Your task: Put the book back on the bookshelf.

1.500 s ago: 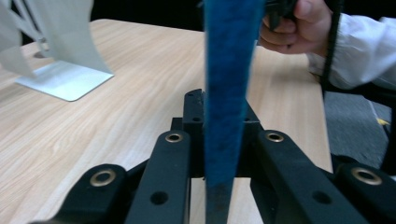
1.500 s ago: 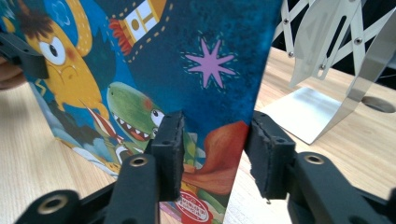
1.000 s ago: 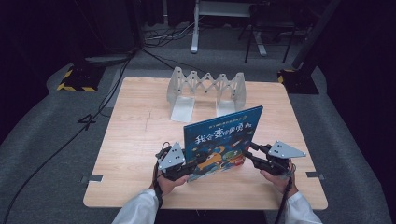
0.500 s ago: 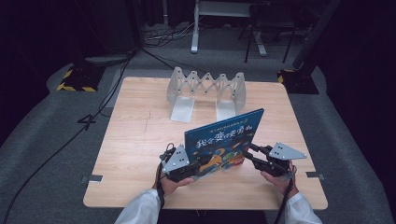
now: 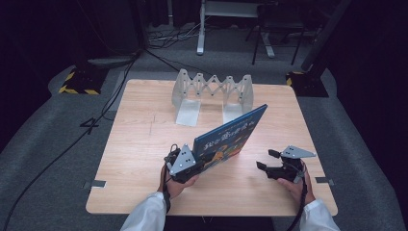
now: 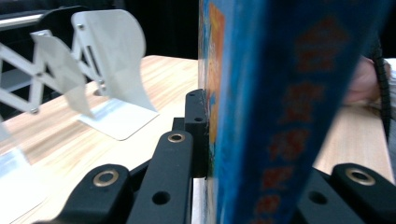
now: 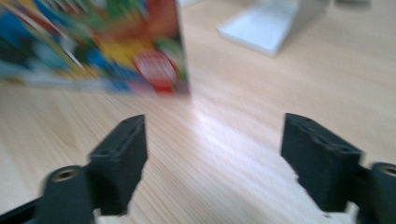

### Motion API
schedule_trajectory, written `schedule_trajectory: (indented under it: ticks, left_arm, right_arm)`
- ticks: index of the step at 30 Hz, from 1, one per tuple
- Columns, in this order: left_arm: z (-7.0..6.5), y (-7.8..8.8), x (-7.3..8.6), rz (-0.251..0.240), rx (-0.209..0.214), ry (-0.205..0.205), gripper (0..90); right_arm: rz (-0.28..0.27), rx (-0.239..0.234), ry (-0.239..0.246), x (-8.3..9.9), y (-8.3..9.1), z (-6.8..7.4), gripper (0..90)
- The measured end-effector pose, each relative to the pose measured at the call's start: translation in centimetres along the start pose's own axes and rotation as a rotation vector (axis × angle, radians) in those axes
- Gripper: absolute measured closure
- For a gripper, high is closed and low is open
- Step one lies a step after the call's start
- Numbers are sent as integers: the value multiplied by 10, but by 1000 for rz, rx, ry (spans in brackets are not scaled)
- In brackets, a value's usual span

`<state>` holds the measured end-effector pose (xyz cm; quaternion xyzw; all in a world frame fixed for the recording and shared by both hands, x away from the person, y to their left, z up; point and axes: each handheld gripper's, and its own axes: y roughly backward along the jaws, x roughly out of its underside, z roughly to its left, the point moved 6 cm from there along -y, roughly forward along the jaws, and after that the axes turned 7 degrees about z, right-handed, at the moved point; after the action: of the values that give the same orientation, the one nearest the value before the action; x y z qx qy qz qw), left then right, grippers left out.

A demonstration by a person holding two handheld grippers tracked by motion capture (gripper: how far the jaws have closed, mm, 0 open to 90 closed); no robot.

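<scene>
Dark room, wooden table [image 5: 144, 144] lit from above, white folding rack [image 5: 214, 94] standing at far edge.

Book [image 5: 231, 139] standing on edge near table's front, between both hands, well apart from rack. Long axis running from near left corner up toward far right; upper edge rising to the right, cover facing the person, spine [image 6: 280, 121] close against left gripper's camera.

Left gripper [image 5: 185, 163] clamping book's lower left corner, jaws pressing either side of the cover. Right gripper [image 5: 265, 161] standing just beside book's right end, not touching; jaws having just been opening, now spread wide with only bare wood between them.

Handling, judging by look: thin hardback, stiff boards, fairly light, glossy cover probably slick under pads. Likely pivoting or sagging when held at one corner alone. Best hold probably low along the spine or at both bottom corners, pads flat across the boards, not on loose page edges.
</scene>
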<state>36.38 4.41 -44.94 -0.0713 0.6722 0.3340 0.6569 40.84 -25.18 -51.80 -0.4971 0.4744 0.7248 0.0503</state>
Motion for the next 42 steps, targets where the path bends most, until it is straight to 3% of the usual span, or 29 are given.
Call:
schedule_trajectory:
  ticks: [4, 11, 15, 18, 22, 25, 30, 33, 42]
  left_arm:
    - [6, 7, 0, 0, -27, 13, 829]
    - [24, 20, 0, 4, -101, 45, 829]
    - [33, 29, -1, 15, -151, 43, 829]
    - [39, 37, -4, 18, -188, 44, 829]
    - [47, 45, -5, 15, -221, 50, 829]
    - [54, 51, -6, 18, -269, 44, 829]
    - [60, 57, -8, 51, -341, 4, 829]
    - [65, 58, -8, 46, -343, 20, 829]
    - [90, 56, -7, 8, -412, 78, 828]
  right_arm:
    - [74, 55, 45, 13, -2, -5, 226]
    - [93, 96, 29, 21, 0, -10, 244]
    - [116, 109, 57, 22, -5, -7, 244]
    - [97, 110, 80, 21, -4, -5, 257]
    - [87, 113, 74, 20, -3, -5, 266]
    - [90, 109, 77, 21, -4, -4, 268]
    - [101, 104, 87, 21, -5, -3, 269]
    - [104, 105, 91, 21, -6, -3, 269]
    - [107, 106, 97, 21, -6, -2, 272]
